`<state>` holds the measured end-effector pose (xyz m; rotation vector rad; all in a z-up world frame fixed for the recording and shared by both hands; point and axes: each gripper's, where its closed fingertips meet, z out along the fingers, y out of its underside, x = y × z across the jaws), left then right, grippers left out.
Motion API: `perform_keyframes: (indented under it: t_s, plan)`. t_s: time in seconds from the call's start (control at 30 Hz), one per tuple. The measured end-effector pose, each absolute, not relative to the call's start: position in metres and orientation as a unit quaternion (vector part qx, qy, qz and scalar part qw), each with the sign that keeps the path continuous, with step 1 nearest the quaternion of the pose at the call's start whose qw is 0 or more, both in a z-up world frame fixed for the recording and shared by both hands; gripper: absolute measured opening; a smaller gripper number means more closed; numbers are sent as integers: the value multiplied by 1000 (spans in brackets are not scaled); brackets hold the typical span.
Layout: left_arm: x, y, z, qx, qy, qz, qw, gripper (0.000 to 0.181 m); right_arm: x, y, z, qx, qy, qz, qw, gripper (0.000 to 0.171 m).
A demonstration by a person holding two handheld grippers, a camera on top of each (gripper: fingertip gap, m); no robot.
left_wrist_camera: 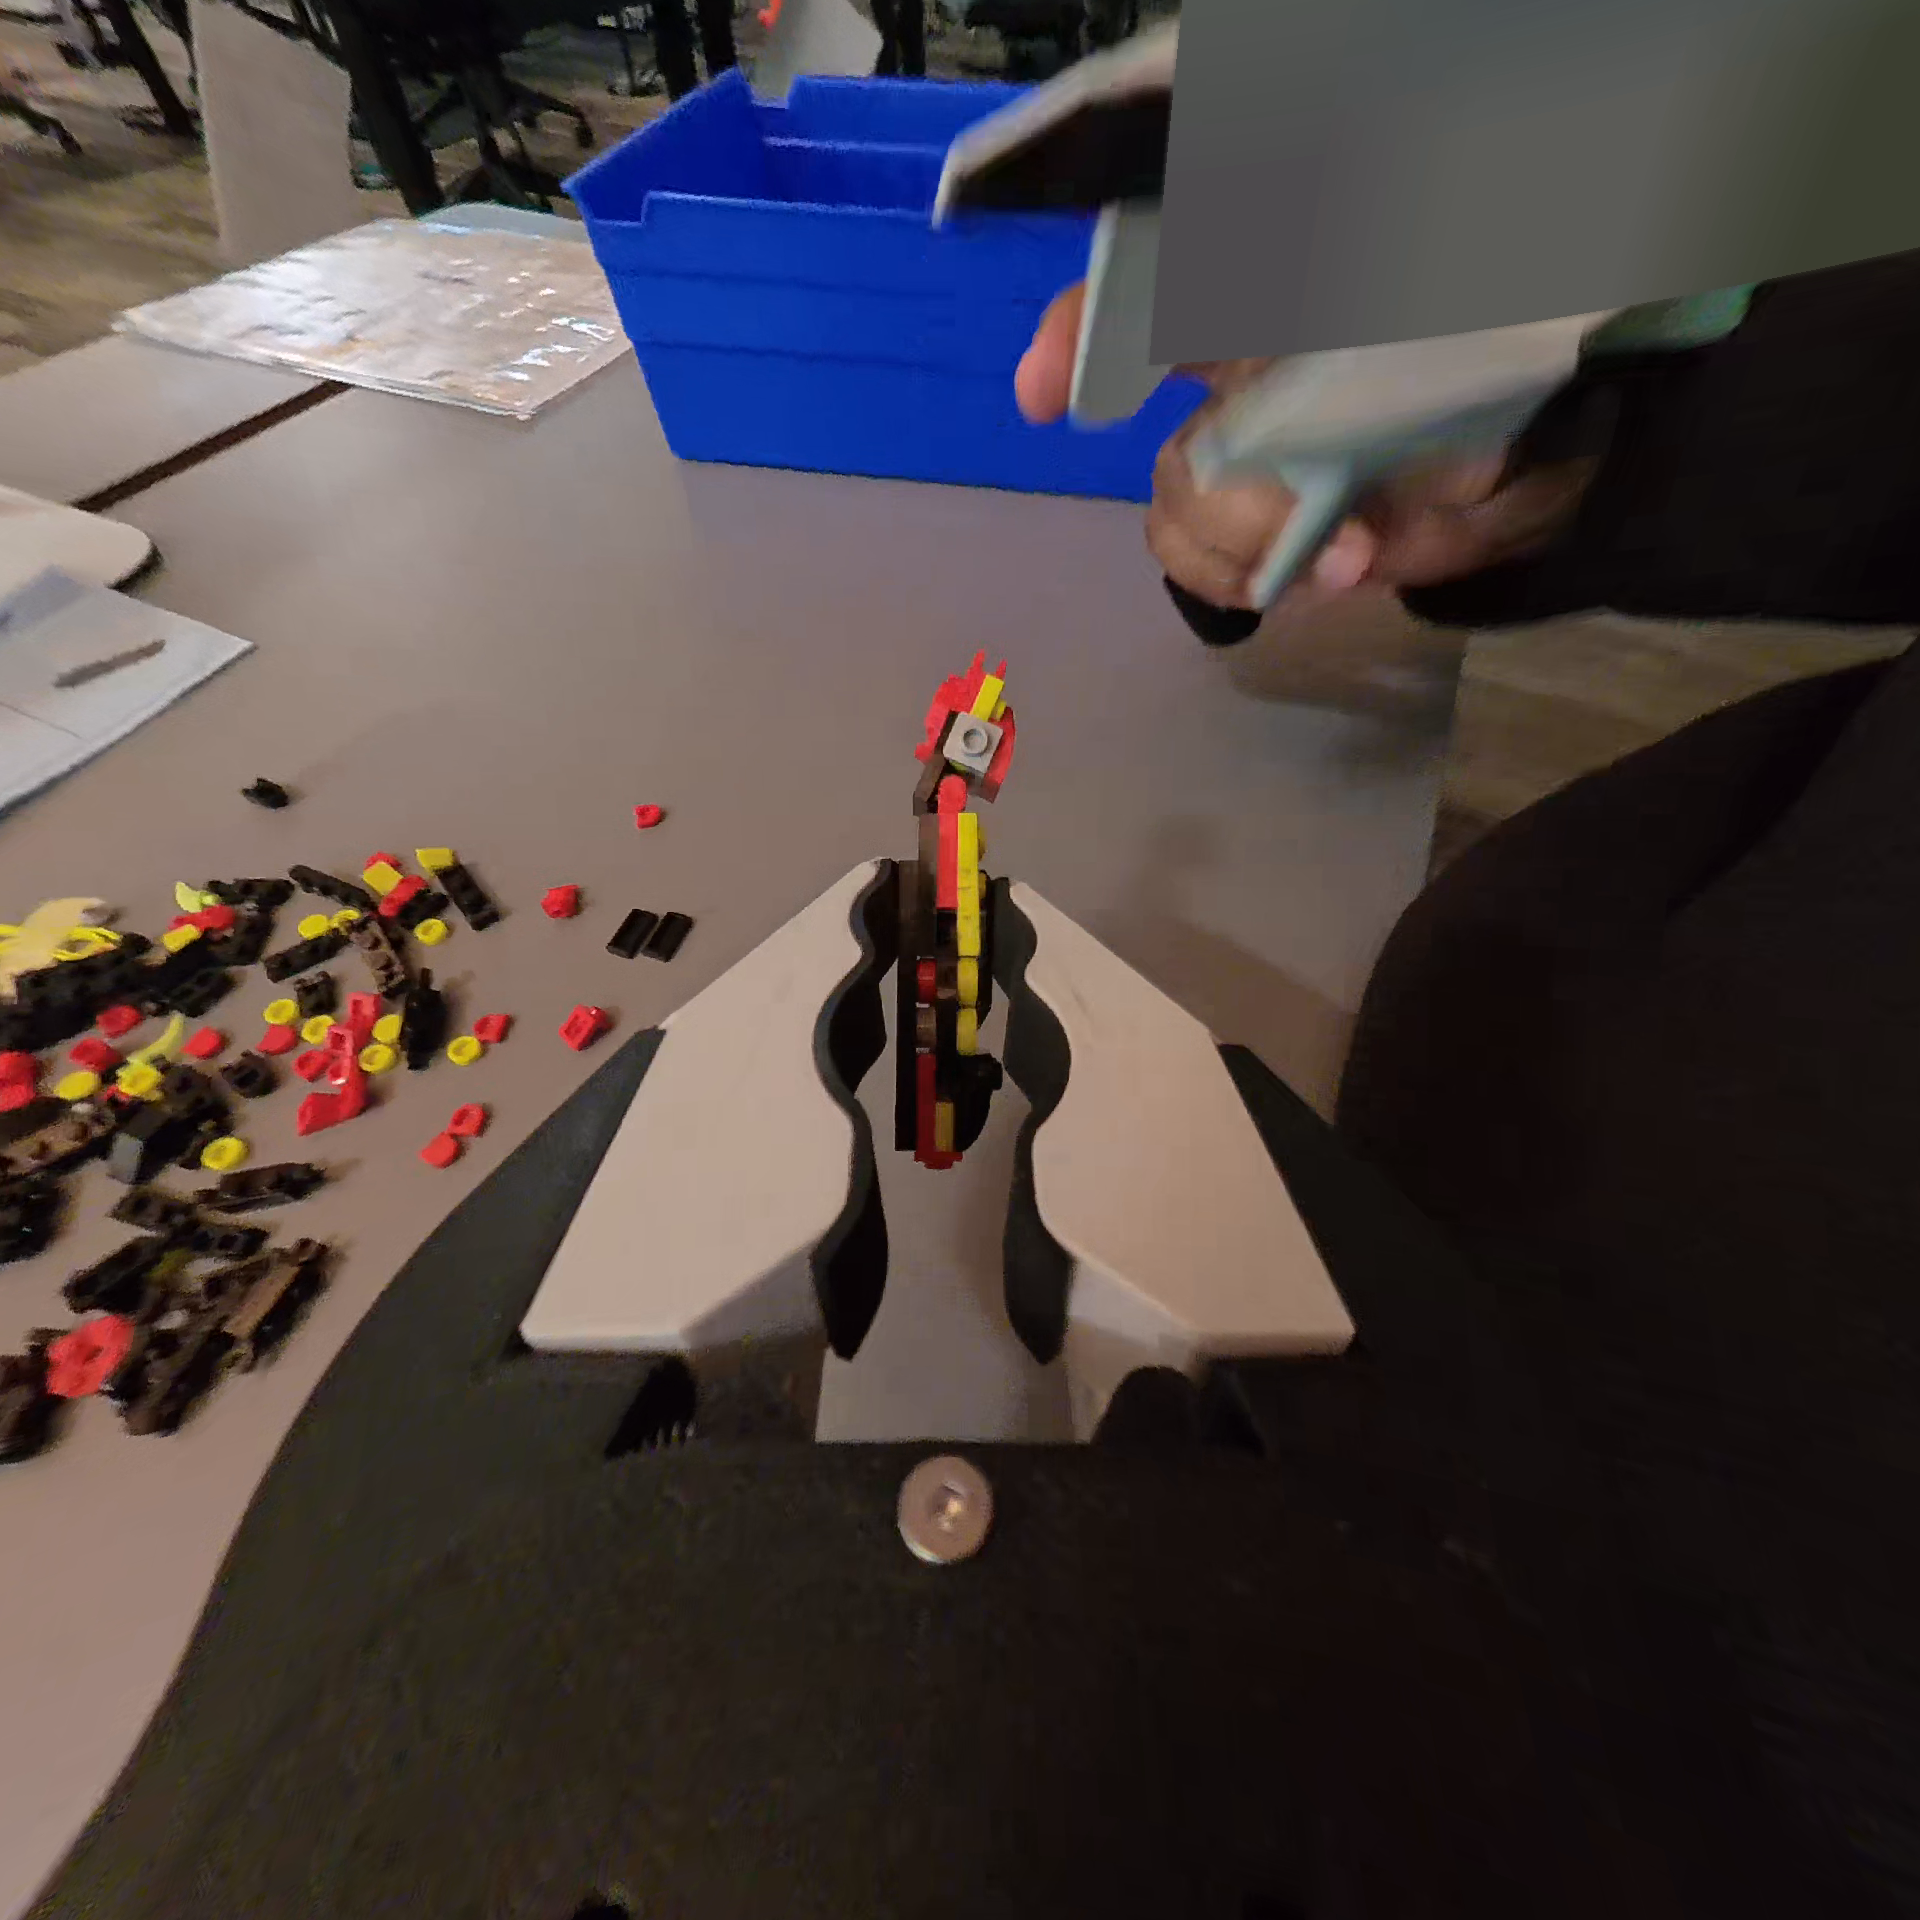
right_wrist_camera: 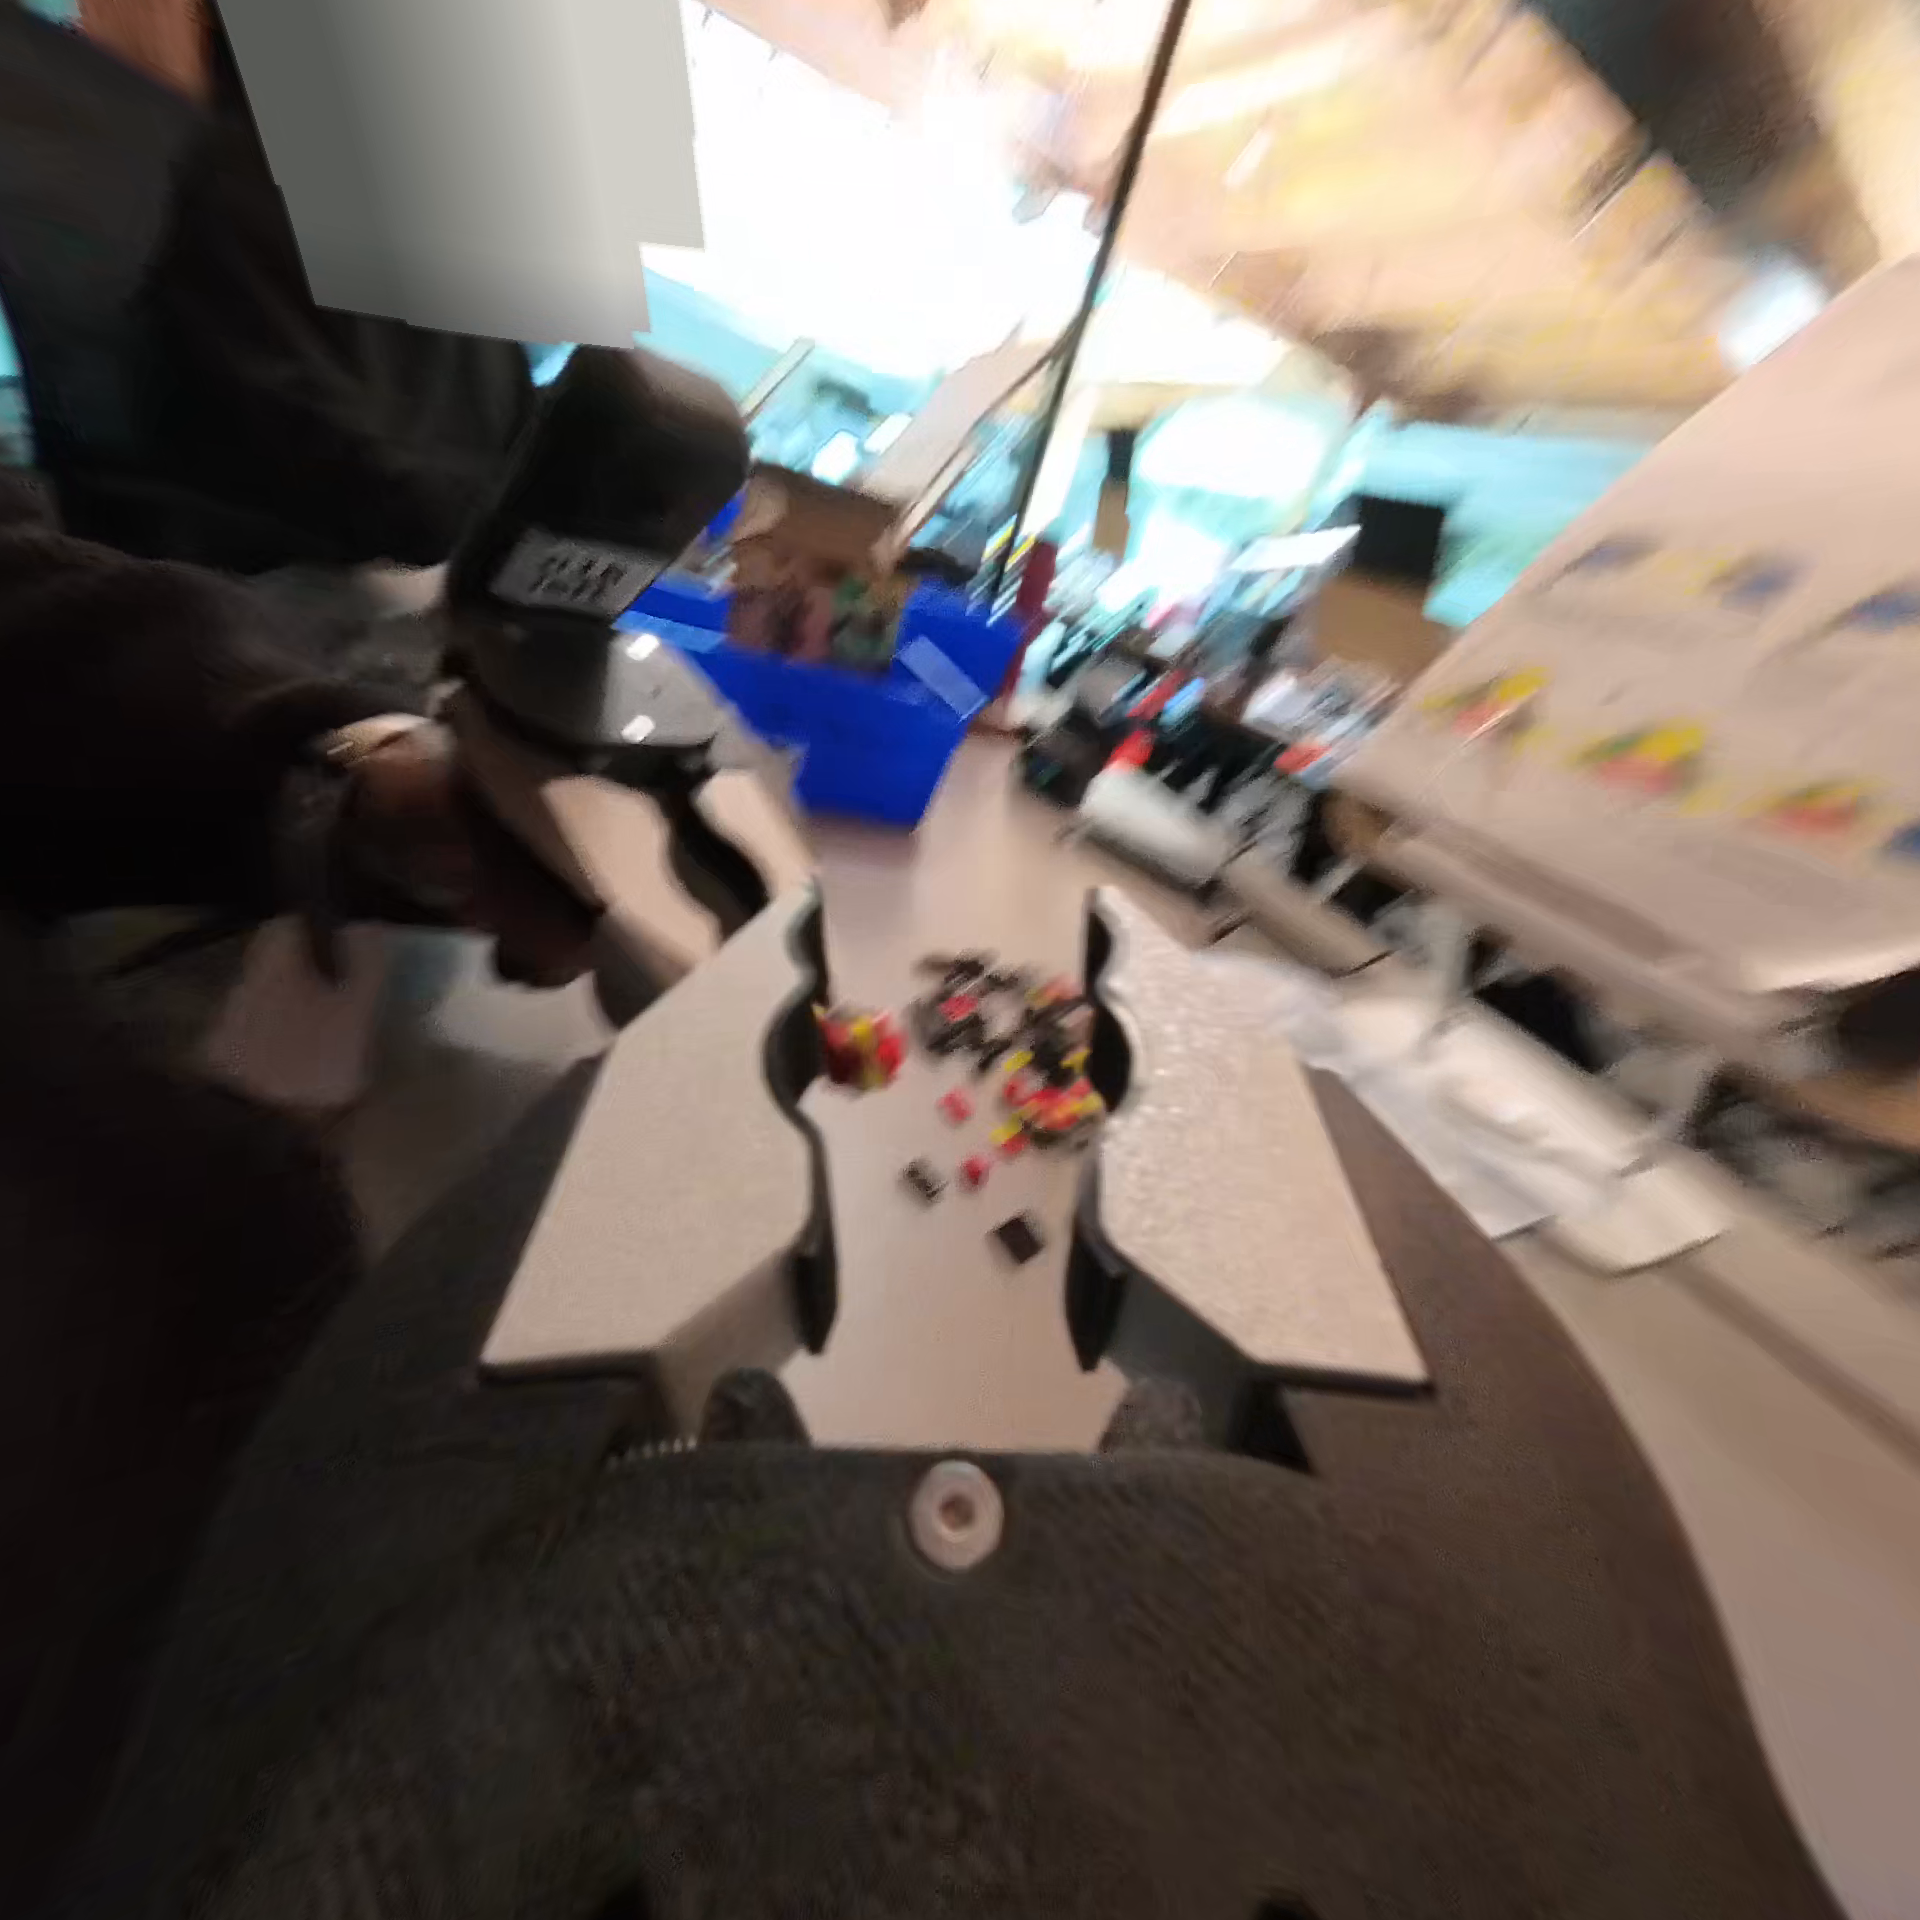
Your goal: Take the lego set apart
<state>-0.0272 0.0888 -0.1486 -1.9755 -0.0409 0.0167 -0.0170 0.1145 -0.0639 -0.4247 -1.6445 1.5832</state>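
nearest the left wrist camera, the left tool is clamped on the lego set, a thin strip of red, yellow and black bricks held upright between the wavy pads. its lower half sits in the gap between the fingers; the top sticks out past their tips and ends in a red and yellow cluster with a grey stud brick facing the camera. the set hangs over the grey bench, not touching it.

loose bricks in black, red and yellow lie scattered toward the bench's left edge, with a few strays nearer the middle. a blue bin stands at the far side of the bench, with a clear plastic sheet to its left and a paper at the left edge.

the right tool shows blurred at the upper right of that view, above the bin, gripped by a hand in a dark sleeve.

from the right wrist view, heavily blurred, the right tool's fingers stand apart with nothing between them; through the gap show the bench, the loose bricks and the set held by the left tool.
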Motion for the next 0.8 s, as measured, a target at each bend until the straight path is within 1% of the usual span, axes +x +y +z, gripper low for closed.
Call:
perform_keyframes:
  t_s: [0.03, 0.07, 0.13, 0.17, 0.2, 0.3, 0.33, 0.4, 0.5, 0.6, 0.73, 0.8]
  plan:
    - [-26, 88, -153, -841, 0, 25, 541, 15, -10, 115, -62, -138, -640, 617, 436, 31]
    - [-25, 88, -156, -847, 16, 42, 530, 15, -6, 107, -77, -111, -675, 592, 427, 25]
    - [-22, 88, -160, -852, 43, 68, 518, 15, -11, 103, -111, -122, -736, 543, 387, 28]
    - [-21, 88, -162, -853, 53, 78, 513, 15, -13, 103, -120, -138, -747, 537, 368, 35]
    - [-20, 88, -163, -856, 61, 86, 507, 15, -14, 102, -126, -151, -754, 538, 345, 43]
    - [-17, 87, -171, -865, 77, 93, 487, 15, -9, 99, -140, -176, -777, 540, 272, 54]
    - [-15, 87, -174, -868, 81, 88, 481, 15, -5, 98, -146, -173, -788, 534, 253, 52]
    - [-7, 86, -180, -876, 94, 66, 469, 15, 2, 94, -154, -154, -806, 520, 239, 39]
    - [8, 84, -187, -883, 119, 26, 453, 15, 12, 85, -165, -139, -826, 503, 212, 34]
    - [21, 82, -190, -884, 136, -13, 447, 15, 21, 81, -170, -122, -839, 497, 184, 16]
    - [30, 80, -187, -878, 135, -53, 457, 18, 28, 78, -165, -117, -841, 508, 148, 15]
    - [37, 81, -184, -872, 128, -87, 465, 19, 33, 73, -158, -129, -832, 529, 110, 15]
